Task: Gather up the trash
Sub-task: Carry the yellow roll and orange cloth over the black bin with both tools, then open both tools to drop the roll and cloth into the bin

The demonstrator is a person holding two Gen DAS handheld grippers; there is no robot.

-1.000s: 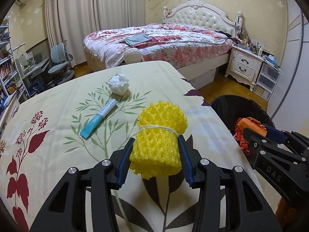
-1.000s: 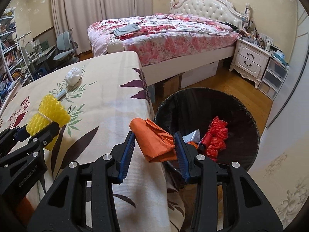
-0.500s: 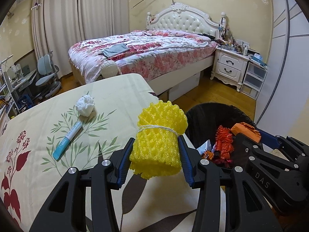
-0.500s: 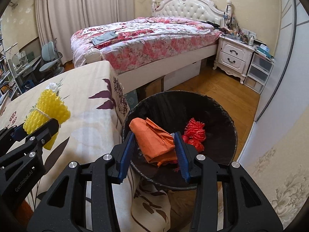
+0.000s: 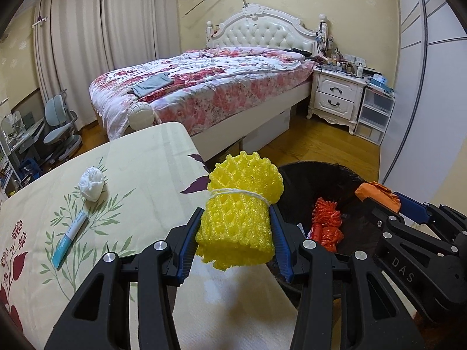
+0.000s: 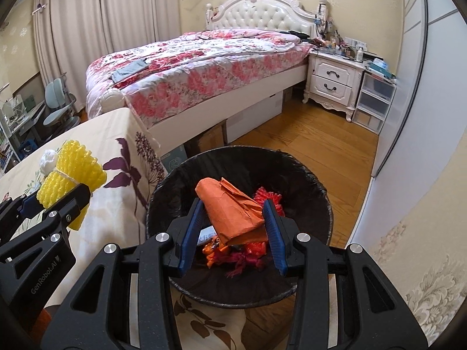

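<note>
On the left part of the desk (image 5: 151, 157), which is covered by a cream cloth with printed leaves and flowers, a flat blue and white tube (image 5: 70, 237) lies on the leaf pattern. Just behind the tube there is a crumpled white paper ball (image 5: 91, 183), near it but not touching.

The left gripper (image 5: 235, 240) is clenched on a yellow foam net roll (image 5: 240, 207) that is tied in the middle with a white string. The 2 blue pads press the lower part of the roll from both sides, and the upper part stands free above them. The roll is held in the air over the right edge of the desk, just beside the rim of the round trash bin with a black bag (image 5: 306, 172), which stands on the wooden floor (image 6: 306, 134) next to the desk.

Inside the bin, red and orange plastic scraps (image 5: 325, 224) lie at the bottom.

The right gripper (image 6: 232, 230) is grasping a folded orange paper piece (image 6: 233, 213) between its 2 blue pads. This piece hangs directly above the open bin, over the scraps, and does not touch the bag.

Behind, a bed with a pink floral cover (image 6: 204, 67) stands, and to its right a white nightstand with 2 drawers (image 6: 332, 84).
</note>
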